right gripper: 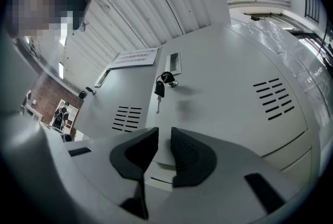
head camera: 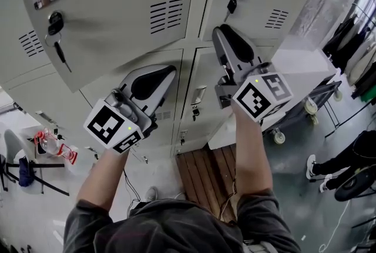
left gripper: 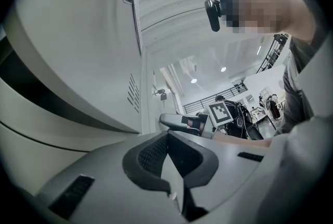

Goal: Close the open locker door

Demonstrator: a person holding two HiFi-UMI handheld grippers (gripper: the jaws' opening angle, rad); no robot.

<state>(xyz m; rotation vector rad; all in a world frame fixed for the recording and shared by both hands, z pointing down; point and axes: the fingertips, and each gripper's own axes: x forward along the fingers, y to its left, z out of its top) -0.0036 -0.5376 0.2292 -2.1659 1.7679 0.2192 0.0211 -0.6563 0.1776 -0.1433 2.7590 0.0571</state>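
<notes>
Locker area inside a large, workshop-like hall. Grey metal lockers (head camera: pixel 117 11) with vent slots and keys (head camera: pixel 55 26) hanging in their locks fill the wall. Beside them are a bare concrete floor (head camera: pixel 294 187), a wheeled cart (head camera: pixel 320 93), hanging clothes (head camera: pixel 359 52) and high ceiling lights (left gripper: pixel 193 80).

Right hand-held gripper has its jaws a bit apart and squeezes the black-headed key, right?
No. The right hand-held gripper has its jaws a bit apart but holds nothing; the black-headed key hangs in the lock of the grey metal locker door, as the right gripper view shows.
</notes>
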